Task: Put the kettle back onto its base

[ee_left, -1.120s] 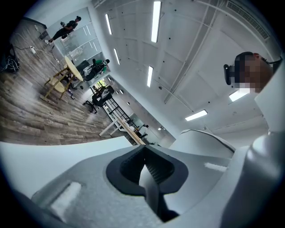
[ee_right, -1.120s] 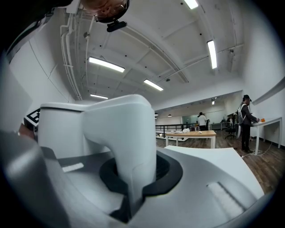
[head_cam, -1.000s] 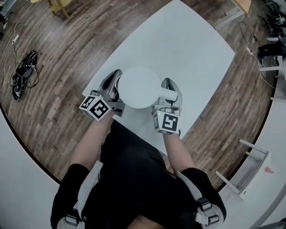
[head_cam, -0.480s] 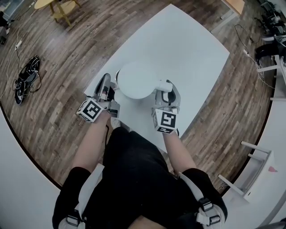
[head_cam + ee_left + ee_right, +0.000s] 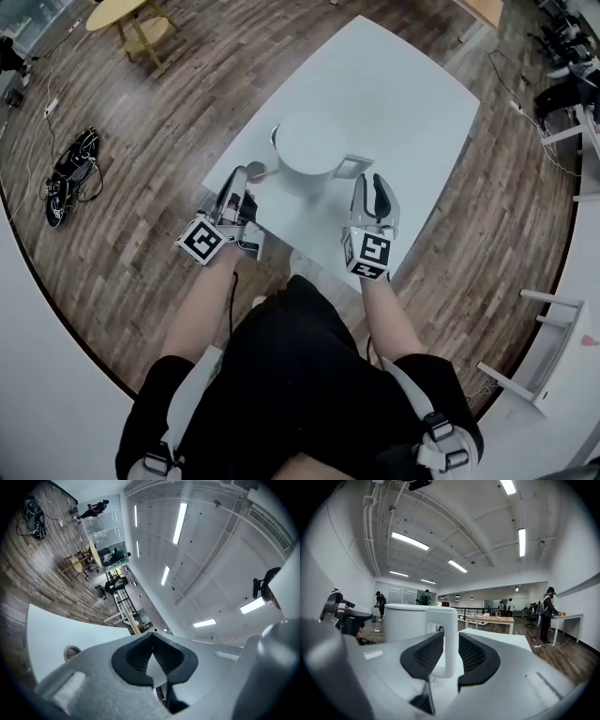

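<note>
A white kettle stands on the white table, its handle turned toward me. No separate base shows under it. My right gripper hangs just short of the handle and its jaws are opening. In the right gripper view the handle stands ahead in line with the gap of that gripper, and the pads do not touch it. My left gripper is shut on nothing, at the table's near left edge, apart from the kettle. The left gripper view shows the same closed jaws of that gripper.
A small dark round disc lies on the table by the left gripper's tips. A black cable bundle lies on the wooden floor at left. A yellow stool stands far left; white furniture stands right. People stand far off.
The right jaws have opened and let go of the kettle's handle. Both grippers have drawn back from the kettle toward me. The kettle stays standing on the table.
</note>
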The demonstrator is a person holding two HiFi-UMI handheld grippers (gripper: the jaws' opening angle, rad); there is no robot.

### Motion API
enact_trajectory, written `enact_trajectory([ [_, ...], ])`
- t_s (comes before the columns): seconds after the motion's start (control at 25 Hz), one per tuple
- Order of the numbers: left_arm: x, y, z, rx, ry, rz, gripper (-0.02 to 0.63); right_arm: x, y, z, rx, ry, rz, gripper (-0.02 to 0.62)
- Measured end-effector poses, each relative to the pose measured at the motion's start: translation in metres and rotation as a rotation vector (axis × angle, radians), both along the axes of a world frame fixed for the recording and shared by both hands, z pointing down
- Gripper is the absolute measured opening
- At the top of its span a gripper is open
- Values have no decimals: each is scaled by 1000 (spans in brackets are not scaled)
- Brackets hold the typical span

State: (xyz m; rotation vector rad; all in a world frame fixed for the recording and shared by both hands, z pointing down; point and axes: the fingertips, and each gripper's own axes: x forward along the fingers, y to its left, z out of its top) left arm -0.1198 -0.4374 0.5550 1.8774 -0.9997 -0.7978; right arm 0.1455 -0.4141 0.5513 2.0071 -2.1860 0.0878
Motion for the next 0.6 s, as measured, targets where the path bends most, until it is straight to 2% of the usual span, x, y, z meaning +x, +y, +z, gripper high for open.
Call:
enact_trajectory([
  [0.24,-10,51,-8,19,14,64,-2,-16,56,-30,50,-6,37,59],
  [0.28,-9,59,-11,36,-10,84,-2,-20,65,-34,55,-2,41,49],
  [0.4,-6,78,-31,117,-145,142,-2,-31,88,-45,43,-15,68,6],
  [0.52,-11,98,-44,147,-198,151,-2,-50,112,-57,51,-98,66,5],
  [0.6,-15,112,-53,181,-241,160,-2,-63,128,-64,69,-119,43,5],
])
